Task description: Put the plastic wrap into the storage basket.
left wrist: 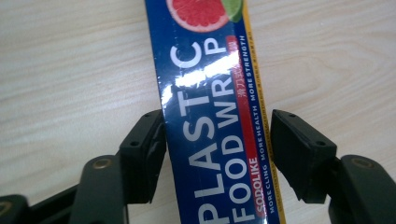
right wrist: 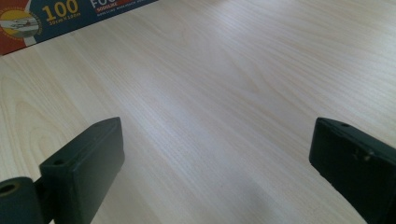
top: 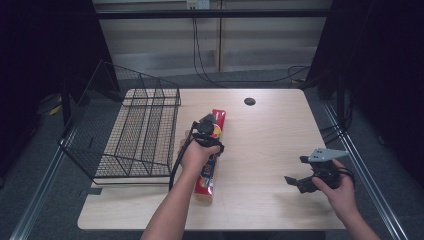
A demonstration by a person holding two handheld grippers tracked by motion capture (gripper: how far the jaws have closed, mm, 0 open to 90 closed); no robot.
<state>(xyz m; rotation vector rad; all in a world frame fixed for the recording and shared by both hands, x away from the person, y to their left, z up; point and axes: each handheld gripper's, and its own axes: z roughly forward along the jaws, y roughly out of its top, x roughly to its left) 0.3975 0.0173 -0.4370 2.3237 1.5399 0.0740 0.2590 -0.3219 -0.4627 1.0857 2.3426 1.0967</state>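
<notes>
I have the left gripper (left wrist: 217, 140) straddling the plastic food wrap box (left wrist: 212, 116) lying flat on the counter (top: 270, 135), one pad touching and the other just clear, so I should close squarely mid-box before lifting, right gripper (right wrist: 217, 163) released and idle.

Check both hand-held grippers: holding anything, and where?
Left hand-held gripper straddles the plastic wrap box mid-length; one pad touches, the other shows a gap, so no firm hold. Right hand-held gripper holds nothing.
</notes>
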